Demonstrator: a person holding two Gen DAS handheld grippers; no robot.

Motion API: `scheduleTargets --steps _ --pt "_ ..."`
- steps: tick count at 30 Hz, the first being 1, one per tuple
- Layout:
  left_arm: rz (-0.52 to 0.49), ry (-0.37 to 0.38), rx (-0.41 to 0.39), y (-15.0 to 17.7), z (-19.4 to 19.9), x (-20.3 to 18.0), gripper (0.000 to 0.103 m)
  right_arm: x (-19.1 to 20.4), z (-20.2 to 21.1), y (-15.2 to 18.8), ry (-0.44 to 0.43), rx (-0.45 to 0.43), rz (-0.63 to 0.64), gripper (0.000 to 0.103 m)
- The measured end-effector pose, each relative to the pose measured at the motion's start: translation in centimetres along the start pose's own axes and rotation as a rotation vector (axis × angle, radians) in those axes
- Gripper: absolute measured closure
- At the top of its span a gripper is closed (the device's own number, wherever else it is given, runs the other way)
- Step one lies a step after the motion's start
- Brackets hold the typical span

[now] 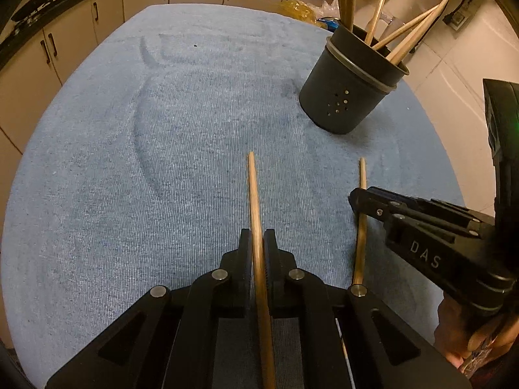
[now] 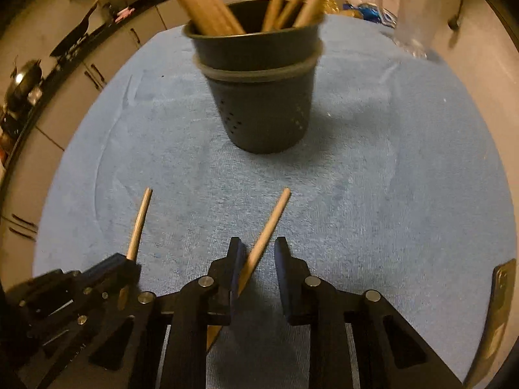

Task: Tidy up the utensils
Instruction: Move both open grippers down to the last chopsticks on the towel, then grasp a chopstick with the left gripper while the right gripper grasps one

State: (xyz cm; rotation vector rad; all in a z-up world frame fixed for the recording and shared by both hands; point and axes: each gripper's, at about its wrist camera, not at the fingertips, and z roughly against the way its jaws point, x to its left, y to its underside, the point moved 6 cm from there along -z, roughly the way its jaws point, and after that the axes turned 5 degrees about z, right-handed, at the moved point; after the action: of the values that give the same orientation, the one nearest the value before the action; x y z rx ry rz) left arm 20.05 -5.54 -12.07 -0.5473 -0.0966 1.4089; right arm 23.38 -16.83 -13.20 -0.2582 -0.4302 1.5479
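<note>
1. Left gripper clamped on a wooden stick; both pads press its sides, and the tip pokes forward past the fingertips over the blue cloth.
2. Right gripper is parted. A second wooden stick runs diagonally through the gap, near the left finger and apart from the right finger. Can't tell if it touches the left pad.
3. From the left wrist view the right gripper comes in from the right, its tips at that second stick, which lies beside and to the right of the left fingers.
4. Dark holder cup stands upright on the cloth straight ahead of the right fingers, well apart; from the left fingers it sits ahead and to the right.
5. Several wooden utensils stand in the cup, leaning against the rim.
6. Right wrist view is blurred.
</note>
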Motion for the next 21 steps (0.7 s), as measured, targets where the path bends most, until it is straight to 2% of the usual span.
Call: scheduleTargets --steps 2,5,10,15,21 --pt "0.007 0.006 -0.004 -0.1 -0.1 0.0 0.096 -0.1 0.2 0.0 -0.026 -0.017 -0.011 0.091" --pt "0.017 0.017 -0.022 -0.1 0.3 0.1 0.097 -0.4 0.6 0.2 -0.145 -0.038 -0.068 0.094" --pt "0.037 0.068 -0.087 -0.8 2.3 0.2 0.097 -0.7 3.4 0.4 -0.197 -0.142 -0.074 0.095" --pt "0.025 0.088 -0.177 -1.7 4.8 -0.1 0.097 -0.6 8.1 0.0 -0.228 -0.309 -0.065 0.095" --pt "0.001 0.104 -0.294 -1.9 8.4 -0.6 0.097 -0.4 13.4 0.1 -0.224 -0.503 -0.043 0.096"
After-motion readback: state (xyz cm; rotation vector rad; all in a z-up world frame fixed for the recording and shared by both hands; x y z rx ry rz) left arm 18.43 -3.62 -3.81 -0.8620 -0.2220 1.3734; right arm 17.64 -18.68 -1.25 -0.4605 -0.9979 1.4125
